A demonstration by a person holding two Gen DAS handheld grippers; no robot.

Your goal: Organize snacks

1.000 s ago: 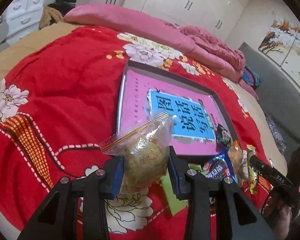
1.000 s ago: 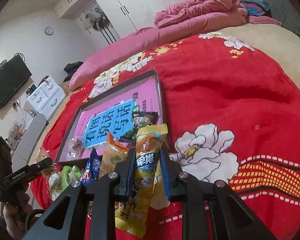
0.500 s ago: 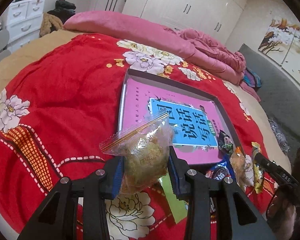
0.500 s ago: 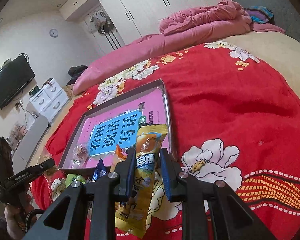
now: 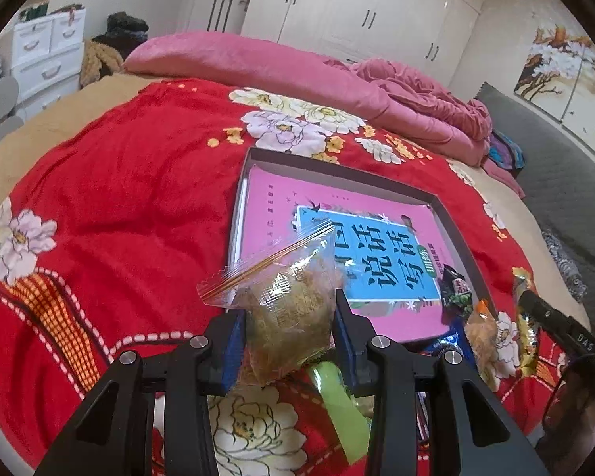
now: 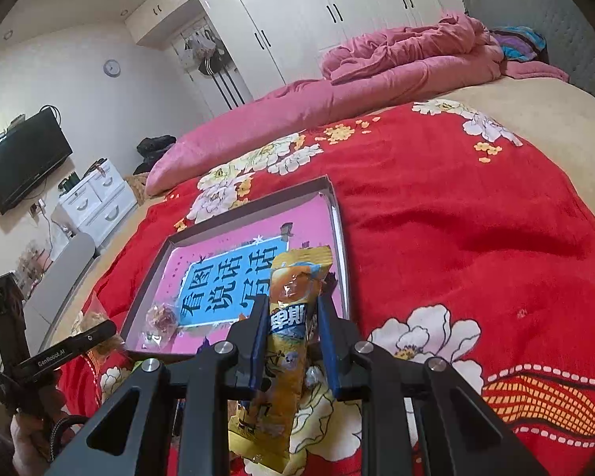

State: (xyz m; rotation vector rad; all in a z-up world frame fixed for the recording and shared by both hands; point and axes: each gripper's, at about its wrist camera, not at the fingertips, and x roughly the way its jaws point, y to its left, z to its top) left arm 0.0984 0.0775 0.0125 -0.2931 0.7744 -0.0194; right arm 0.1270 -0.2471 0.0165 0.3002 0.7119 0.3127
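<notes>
The left gripper (image 5: 287, 331) pinches a clear pastry bag (image 5: 287, 309) at its middle; light and crumbly, so a gentle squeeze seems wise. The right gripper (image 6: 291, 347) clamps a slim yellow packet (image 6: 289, 337), floppy and slick. Both hang above the near edge of the tray (image 5: 448, 214), which holds 1 pink book (image 6: 238, 269).
</notes>
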